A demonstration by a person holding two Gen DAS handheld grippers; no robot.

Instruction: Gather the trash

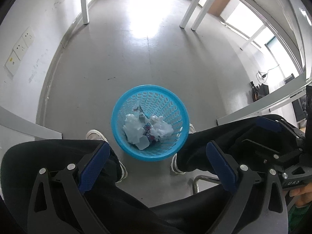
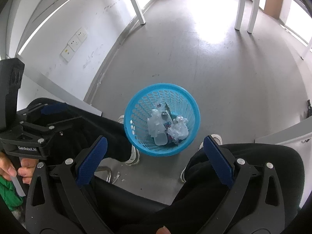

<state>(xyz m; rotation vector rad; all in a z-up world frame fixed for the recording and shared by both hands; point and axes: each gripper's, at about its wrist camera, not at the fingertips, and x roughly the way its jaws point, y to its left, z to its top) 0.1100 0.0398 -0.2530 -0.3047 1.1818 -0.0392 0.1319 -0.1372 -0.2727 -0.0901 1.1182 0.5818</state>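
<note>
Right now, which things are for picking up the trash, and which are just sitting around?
For the job:
blue mesh basket
crumpled plastic trash inside it
left gripper, open
right gripper, open

Just there:
white table legs
wall sockets
metal chair frame

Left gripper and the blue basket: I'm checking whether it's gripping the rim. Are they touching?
Apart. The left wrist view shows the left gripper open above the lap, with the blue basket on the floor below.

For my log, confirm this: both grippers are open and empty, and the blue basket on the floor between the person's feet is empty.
Not quite. The blue basket holds crumpled plastic trash, as both wrist views show. The rest stands: it sits on the floor between the feet, and the left gripper and right gripper are open and empty.
</note>
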